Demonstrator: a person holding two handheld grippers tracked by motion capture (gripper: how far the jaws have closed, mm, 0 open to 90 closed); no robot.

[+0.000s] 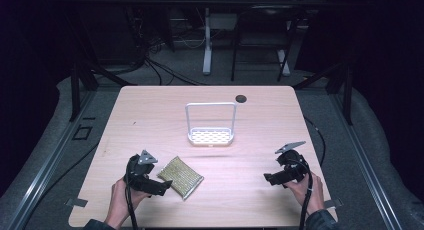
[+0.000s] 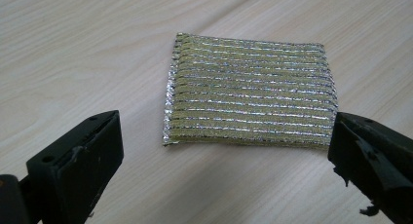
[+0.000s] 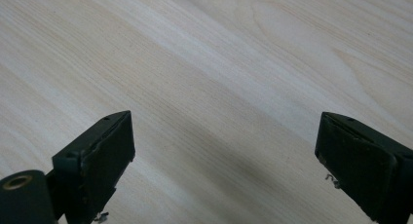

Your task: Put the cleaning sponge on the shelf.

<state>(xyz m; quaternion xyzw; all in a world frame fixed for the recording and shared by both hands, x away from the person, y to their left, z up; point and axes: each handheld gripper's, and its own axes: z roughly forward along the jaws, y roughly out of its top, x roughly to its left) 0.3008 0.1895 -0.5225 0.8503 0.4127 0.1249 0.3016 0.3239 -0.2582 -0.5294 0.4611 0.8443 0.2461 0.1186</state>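
The left claw is spread wide just before the metallic scouring pad, which lies flat on the counter, not gripped. The right claw is spread too, over bare wood. The white rack stands empty; I judge nothing is started yet.

A pale wood surface is seen, on which a metallic scouring pad and a white wire-handled rack are laid, well apart.
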